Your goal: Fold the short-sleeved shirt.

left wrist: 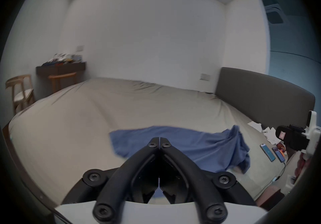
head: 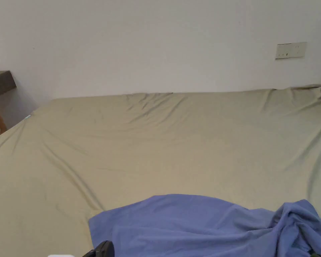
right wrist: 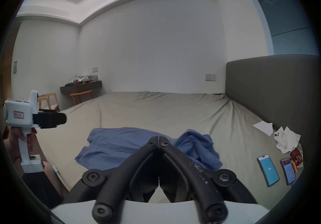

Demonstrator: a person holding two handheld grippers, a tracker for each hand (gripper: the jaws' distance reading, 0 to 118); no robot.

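We face a wide bed under a wrinkled olive-beige sheet (head: pixel 176 140), white walls behind and a grey padded headboard (right wrist: pixel 271 92) on the right. The blue short-sleeved shirt (head: pixel 196 227) lies crumpled at the near edge, its right side bunched, so spreading likely comes first. Two phones (right wrist: pixel 268 170) sit aside, near the headboard. We hold the left gripper (left wrist: pixel 159 139) and right gripper (right wrist: pixel 159 138) above the cloth, each with its jaws pressed together on nothing, seemingly awaiting a start.
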